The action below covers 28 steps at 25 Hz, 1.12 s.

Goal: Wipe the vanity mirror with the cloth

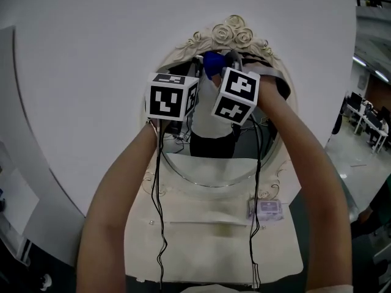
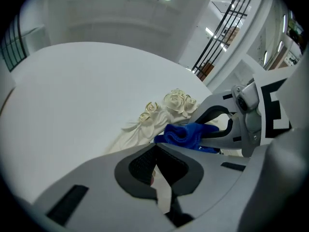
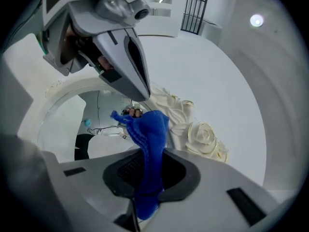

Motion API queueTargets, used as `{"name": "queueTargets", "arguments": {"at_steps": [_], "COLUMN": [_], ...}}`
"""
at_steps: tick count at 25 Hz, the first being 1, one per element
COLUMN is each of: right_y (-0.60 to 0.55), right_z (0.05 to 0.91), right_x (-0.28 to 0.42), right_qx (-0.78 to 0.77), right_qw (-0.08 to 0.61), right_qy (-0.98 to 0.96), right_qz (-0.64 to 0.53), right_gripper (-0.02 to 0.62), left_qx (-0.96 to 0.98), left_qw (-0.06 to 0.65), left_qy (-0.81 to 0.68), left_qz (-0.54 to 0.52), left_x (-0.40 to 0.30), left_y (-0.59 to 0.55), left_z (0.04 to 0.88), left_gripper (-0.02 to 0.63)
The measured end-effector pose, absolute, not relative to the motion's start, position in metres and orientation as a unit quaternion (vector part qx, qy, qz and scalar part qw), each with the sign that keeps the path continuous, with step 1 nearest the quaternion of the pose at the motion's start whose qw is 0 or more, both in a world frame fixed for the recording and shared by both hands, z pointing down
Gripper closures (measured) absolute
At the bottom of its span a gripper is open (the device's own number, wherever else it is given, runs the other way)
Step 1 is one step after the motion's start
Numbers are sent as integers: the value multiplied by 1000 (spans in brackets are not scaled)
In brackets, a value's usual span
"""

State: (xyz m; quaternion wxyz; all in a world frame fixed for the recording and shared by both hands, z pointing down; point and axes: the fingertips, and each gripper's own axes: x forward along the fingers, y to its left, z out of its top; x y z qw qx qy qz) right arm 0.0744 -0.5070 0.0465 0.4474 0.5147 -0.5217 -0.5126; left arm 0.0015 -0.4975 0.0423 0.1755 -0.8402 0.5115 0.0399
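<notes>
Right tool: the right tool point(image 3: 147, 178) is clenched on the blue cloth point(image 3: 149, 139). The fold is pinched between its pads and the free end stands out past the tips, so soft fabric rather than hard jaw would meet the glass.
Cloth: it sits just below the rose crest point(image 1: 229, 32), at the top edge of the vanity mirror point(image 1: 214, 166). I cannot tell whether it actually presses on the glass.
Left tool: the left tool point(image 2: 157, 170) has its jaws closed together with nothing between them. It is held just below and left of the rose crest, close beside the cloth. It looks like a companion or steadying hand, not the wiping one.
Arms: both forearms reach up toward the rose crest, since the cloth works at the mirror's highest part.
Mirror: it is an upright oval directly below the rose crest, and its glass reflects a person's torso.
Surface: the pale surface point(image 1: 214, 243) lies well below the rose crest. It carries a small packet point(image 1: 267, 209) down and to the right, clear of the glass.
Stage: I judge the wipe to be at the top rim, with the broad lower glass below the cloth yet to be covered.
Risk: the carved petals of the rose crest could snag the cloth's loose end.
</notes>
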Motion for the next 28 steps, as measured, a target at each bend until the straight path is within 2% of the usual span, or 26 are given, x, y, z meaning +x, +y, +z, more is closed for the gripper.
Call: {"name": "queueTargets", "arguments": {"at_steps": [13, 28], "right_y": [-512, -516], "right_z": [47, 129], "right_x": [77, 81], "right_qx": [516, 506], "right_qw": [462, 478], "right_qy": [-499, -531], "right_qz": [-521, -483], "right_gripper": [529, 529], "left_qx": [-846, -849], "left_qw": [149, 85], "left_qy": [510, 521], "left_qz": [44, 3], "left_x": [6, 7], "left_y": [-505, -519], "left_z": [68, 166], "left_gripper": [603, 603]}}
